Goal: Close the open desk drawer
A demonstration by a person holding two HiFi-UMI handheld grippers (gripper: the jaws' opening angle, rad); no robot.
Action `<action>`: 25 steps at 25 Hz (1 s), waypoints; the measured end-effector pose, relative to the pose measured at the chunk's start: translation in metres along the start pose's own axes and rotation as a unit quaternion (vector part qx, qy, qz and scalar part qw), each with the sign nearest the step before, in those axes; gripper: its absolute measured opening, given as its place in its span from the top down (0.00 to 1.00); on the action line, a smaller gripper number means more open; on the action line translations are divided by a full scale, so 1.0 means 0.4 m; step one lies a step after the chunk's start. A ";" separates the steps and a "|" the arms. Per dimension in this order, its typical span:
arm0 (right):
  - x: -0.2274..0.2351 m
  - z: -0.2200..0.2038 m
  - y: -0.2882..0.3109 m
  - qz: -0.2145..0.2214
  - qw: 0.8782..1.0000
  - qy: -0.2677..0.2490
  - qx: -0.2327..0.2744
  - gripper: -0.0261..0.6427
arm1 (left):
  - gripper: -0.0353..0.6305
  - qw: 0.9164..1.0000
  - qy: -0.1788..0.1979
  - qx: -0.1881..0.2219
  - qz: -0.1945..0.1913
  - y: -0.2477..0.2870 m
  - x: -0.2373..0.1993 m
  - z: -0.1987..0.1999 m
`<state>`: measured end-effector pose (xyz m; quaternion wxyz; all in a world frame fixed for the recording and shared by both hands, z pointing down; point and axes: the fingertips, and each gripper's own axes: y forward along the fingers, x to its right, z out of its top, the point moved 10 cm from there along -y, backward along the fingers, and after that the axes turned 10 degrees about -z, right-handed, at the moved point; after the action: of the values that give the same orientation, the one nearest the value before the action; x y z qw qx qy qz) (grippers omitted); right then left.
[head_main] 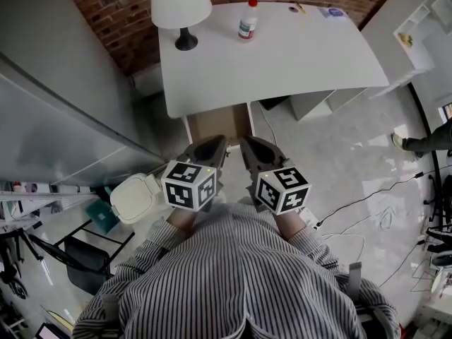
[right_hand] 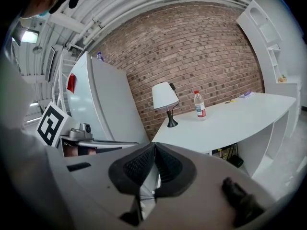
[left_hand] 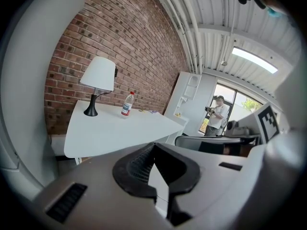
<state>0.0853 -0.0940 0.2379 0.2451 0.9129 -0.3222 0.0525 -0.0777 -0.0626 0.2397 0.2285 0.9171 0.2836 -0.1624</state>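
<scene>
The white desk (head_main: 282,55) stands ahead of me against the brick wall. Under its near edge the open drawer (head_main: 219,124) sticks out, showing a brown inside. I hold both grippers close to my chest, short of the drawer and touching nothing. The left gripper (head_main: 210,149) points at the drawer's left part and the right gripper (head_main: 258,150) at its right edge. In the left gripper view the left gripper (left_hand: 152,145) has its pads meeting at the tip, with nothing held. The right gripper (right_hand: 154,144) looks the same in its own view.
A white lamp (head_main: 181,6) and a plastic bottle (head_main: 247,21) stand on the desk. A grey panel (head_main: 63,104) lines the left side, with a white bin (head_main: 134,198) and black chair (head_main: 85,256) below. Cables (head_main: 374,210) cross the floor at right. A person (left_hand: 217,114) stands far off.
</scene>
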 end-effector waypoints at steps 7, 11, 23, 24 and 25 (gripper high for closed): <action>0.011 -0.006 0.008 0.013 1.000 -0.001 -0.010 0.94 | 0.93 1.000 -0.023 0.005 0.003 0.009 0.006 -0.007; 0.038 0.008 0.015 0.023 1.000 -0.009 -0.014 0.94 | 0.93 1.000 -0.021 0.003 0.012 0.035 0.018 -0.003; 0.070 0.057 0.026 0.050 0.998 -0.025 -0.025 0.94 | 0.93 0.999 -0.036 0.004 0.031 0.061 0.048 0.005; 0.068 0.056 0.029 0.052 0.998 -0.024 -0.027 0.94 | 0.93 0.999 -0.038 0.004 0.033 0.060 0.047 0.002; 0.066 0.055 0.032 0.055 0.998 -0.024 -0.029 0.94 | 0.93 0.999 -0.041 0.002 0.034 0.059 0.045 -0.001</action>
<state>0.0969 -0.1279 0.2307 0.2601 0.8873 -0.3792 0.0348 -0.0495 -0.0719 0.2400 0.2431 0.9194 0.2420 -0.1923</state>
